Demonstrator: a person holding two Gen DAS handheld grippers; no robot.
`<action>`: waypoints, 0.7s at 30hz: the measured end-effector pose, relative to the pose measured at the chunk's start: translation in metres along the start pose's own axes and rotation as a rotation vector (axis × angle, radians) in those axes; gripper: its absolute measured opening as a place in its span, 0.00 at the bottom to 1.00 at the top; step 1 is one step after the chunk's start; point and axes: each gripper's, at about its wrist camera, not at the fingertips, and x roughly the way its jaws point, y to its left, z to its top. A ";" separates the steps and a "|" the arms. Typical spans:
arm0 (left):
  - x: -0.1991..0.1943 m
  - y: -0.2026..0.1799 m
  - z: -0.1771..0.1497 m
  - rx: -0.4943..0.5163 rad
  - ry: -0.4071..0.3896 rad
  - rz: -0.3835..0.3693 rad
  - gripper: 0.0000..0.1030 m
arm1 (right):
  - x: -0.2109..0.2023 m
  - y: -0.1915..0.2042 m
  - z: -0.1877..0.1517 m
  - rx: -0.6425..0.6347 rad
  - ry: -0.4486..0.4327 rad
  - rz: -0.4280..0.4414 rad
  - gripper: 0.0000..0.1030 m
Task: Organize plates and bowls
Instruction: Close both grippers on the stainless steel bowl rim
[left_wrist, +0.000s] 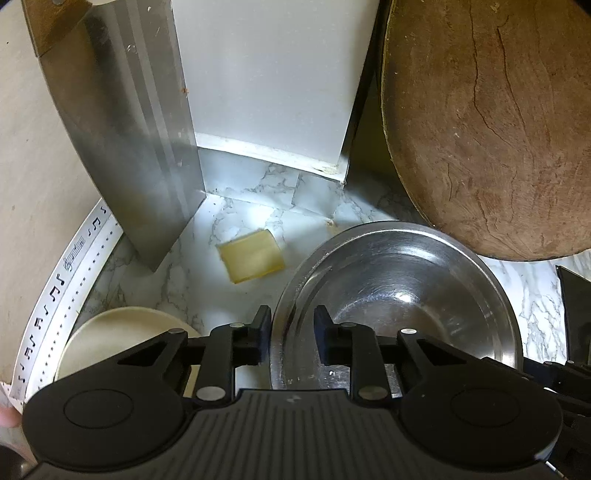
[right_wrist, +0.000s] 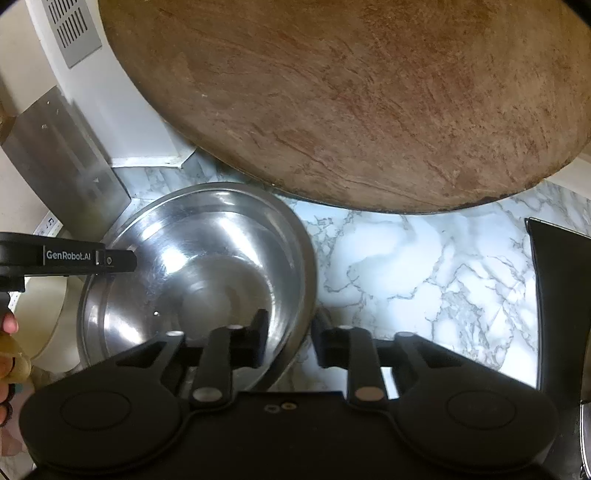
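Observation:
A steel bowl (left_wrist: 406, 295) (right_wrist: 207, 266) sits on the marble counter (right_wrist: 424, 266). My left gripper (left_wrist: 291, 326) is shut on the bowl's near-left rim, one finger inside the bowl and one outside. My right gripper (right_wrist: 290, 334) is shut on the opposite rim the same way. In the right wrist view, one of the left gripper's fingers (right_wrist: 114, 260) reaches over the bowl's left edge. A cream plate (left_wrist: 122, 328) (right_wrist: 40, 314) lies just left of the bowl, partly hidden by the left gripper.
A big round wooden board (left_wrist: 498, 129) (right_wrist: 351, 103) leans close behind the bowl. A cleaver blade (left_wrist: 129, 147) and a white box (left_wrist: 269, 81) stand at the back left. A yellow square (left_wrist: 253, 260) lies on the counter. A dark object (right_wrist: 557, 314) stands at the right.

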 end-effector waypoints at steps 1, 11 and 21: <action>-0.001 0.000 -0.001 -0.004 -0.003 0.003 0.21 | -0.001 0.000 -0.001 0.000 -0.001 -0.005 0.22; -0.031 -0.009 -0.009 0.002 -0.055 -0.021 0.20 | -0.025 -0.005 -0.003 0.012 -0.042 -0.031 0.19; -0.081 -0.012 -0.020 -0.002 -0.100 -0.066 0.20 | -0.075 0.000 -0.009 0.000 -0.101 -0.029 0.19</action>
